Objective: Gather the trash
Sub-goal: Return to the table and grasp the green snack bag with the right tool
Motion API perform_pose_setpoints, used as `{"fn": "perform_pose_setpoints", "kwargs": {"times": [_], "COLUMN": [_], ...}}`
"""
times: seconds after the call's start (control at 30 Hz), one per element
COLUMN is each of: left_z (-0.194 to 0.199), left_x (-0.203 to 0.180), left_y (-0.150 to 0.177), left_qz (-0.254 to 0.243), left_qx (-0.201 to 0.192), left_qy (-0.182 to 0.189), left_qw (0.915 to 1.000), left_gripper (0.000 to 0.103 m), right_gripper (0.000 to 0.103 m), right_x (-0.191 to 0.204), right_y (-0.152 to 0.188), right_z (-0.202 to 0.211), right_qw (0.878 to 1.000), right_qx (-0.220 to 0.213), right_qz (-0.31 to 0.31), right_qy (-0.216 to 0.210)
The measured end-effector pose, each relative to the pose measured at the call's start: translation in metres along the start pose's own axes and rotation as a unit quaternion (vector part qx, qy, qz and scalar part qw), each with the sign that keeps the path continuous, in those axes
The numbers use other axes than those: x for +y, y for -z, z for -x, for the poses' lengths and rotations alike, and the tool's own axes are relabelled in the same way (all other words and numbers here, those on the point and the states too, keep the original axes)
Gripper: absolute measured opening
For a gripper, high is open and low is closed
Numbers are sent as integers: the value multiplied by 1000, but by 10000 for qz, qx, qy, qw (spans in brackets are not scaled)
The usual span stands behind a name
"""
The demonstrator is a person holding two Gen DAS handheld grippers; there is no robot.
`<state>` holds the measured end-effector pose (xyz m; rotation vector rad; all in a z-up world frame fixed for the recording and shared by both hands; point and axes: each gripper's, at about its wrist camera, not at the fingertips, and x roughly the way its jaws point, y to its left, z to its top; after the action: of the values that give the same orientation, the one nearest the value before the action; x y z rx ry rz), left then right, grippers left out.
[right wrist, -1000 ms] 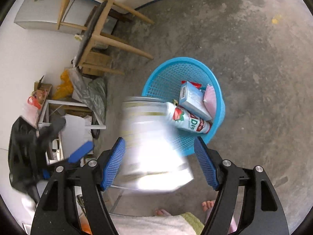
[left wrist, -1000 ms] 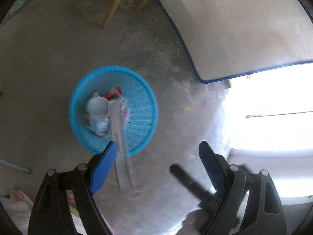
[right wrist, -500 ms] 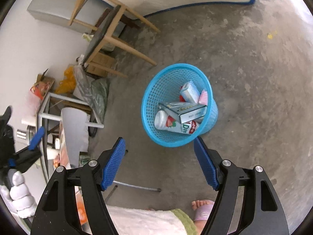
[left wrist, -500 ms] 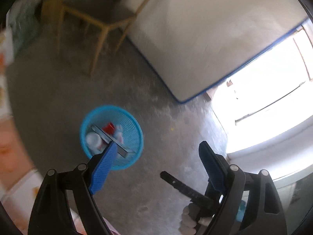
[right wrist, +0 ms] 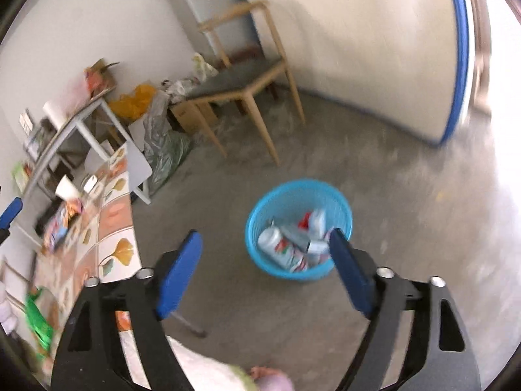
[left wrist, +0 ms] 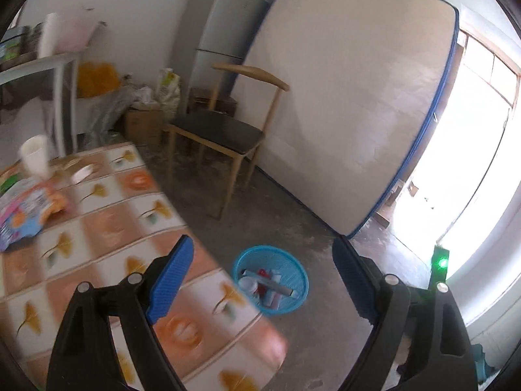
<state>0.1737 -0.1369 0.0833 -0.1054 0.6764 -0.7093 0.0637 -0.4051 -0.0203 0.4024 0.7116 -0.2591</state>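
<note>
A blue mesh trash basket (left wrist: 294, 303) stands on the concrete floor and holds a bottle, cartons and wrappers; it also shows in the right wrist view (right wrist: 257, 244). My left gripper (left wrist: 263, 273) is open and empty, above the table edge and the basket. My right gripper (right wrist: 265, 260) is open and empty, raised above the floor beside the basket. On the patterned table (left wrist: 107, 238) lie a colourful snack bag (left wrist: 26, 211), a white paper cup (left wrist: 34, 159) and a small white lid (left wrist: 81, 172). A green wrapper (right wrist: 39, 319) lies on the table's near end.
A wooden chair (left wrist: 228, 130) stands behind the basket. A mattress (left wrist: 351, 104) leans on the wall beside a grey fridge (left wrist: 224, 29). Bags and a cardboard box (left wrist: 143, 123) crowd the corner. A white shelf unit (right wrist: 81, 120) stands left. A bright doorway (left wrist: 472, 163) is at right.
Both grippers have risen and tilted up from looking down into the basket; the table and room have come into view. The cartons dropped earlier now lie in the basket.
</note>
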Motion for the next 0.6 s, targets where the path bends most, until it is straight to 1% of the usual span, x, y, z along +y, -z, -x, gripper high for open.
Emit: {"fn": "perform_pose_setpoints", "kwargs": {"times": [0.03, 0.1, 0.13, 0.2, 0.27, 0.3, 0.4, 0.43, 0.5, 0.53, 0.57, 0.6], "left_z": [11, 38, 59, 86, 120, 131, 173, 189, 214, 226, 234, 241], "left_x": [6, 21, 30, 43, 59, 64, 90, 98, 113, 122, 131, 138], "left_y": [3, 12, 19, 28, 39, 43, 61, 69, 83, 92, 99, 107], "left_qz": [50, 146, 212, 295, 449, 505, 696, 772, 879, 967, 1054, 1162], "left_qx": [-46, -233, -385, -564, -768, -834, -1033, -1104, -1213, -1263, -1262, -1226], "left_qy": [-30, -137, -276, -496, -814, -925, -1416, -1654, -2062, -2300, -2420, -2533], "left_qw": [10000, 9995, 9987, 9967, 9927, 9909, 9821, 9770, 9670, 9601, 9562, 9525], "left_gripper": [85, 85, 85, 86, 88, 88, 88, 88, 88, 88, 88, 88], "right_gripper": [81, 88, 95, 96, 96, 96, 96, 96, 96, 96, 96, 96], "right_x": [5, 22, 32, 48, 66, 74, 99, 107, 131, 144, 161, 173], "right_y": [-2, -3, -2, 1, 3, 4, 4, 5, 7, 8, 12, 14], "right_z": [5, 21, 29, 42, 49, 49, 43, 39, 30, 25, 20, 16], "right_qw": [9999, 9981, 9960, 9906, 9861, 9852, 9825, 9802, 9708, 9651, 9564, 9491], "right_qx": [-90, -446, -662, -1029, -1175, -1128, -720, -553, -114, 72, 306, 483], "right_qz": [115, 434, 605, 884, 1086, 1128, 1127, 1104, 1117, 1125, 1110, 1097], "right_qy": [13, -5, -41, -189, -455, -631, -1300, -1551, -2122, -2364, -2685, -2914]}}
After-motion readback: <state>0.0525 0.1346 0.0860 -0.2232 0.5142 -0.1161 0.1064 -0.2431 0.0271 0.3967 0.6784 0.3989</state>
